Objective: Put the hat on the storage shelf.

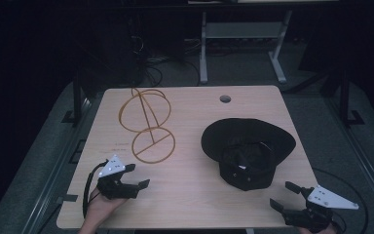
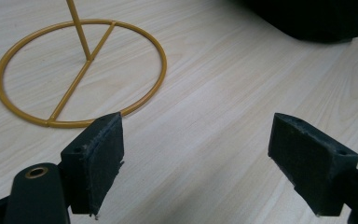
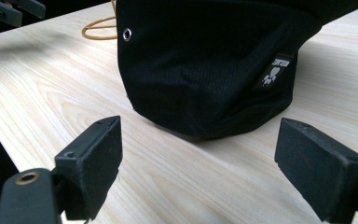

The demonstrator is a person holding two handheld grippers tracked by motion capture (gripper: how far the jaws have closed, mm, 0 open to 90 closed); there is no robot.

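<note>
pale wood-grain counter (image 1: 190, 195) carries a black fabric bucket hat (image 1: 247, 146) upside down at right, a yellow wire hat stand (image 1: 148, 126) at left. near me, my left claw (image 1: 137, 176) and right claw (image 1: 283, 194) both gape empty.

A dim lab or workshop: pale wood-grain table (image 1: 195, 204), metal desk frame (image 1: 243, 44), cables (image 1: 151, 58) on grey floor

Bare tabletop (image 1: 190, 195) between wire stand (image 1: 148, 127) and black hat (image 1: 247, 146); both near edge corners open

left gripper (image 1: 135, 176), right gripper (image 1: 285, 194), jaws apart
</note>
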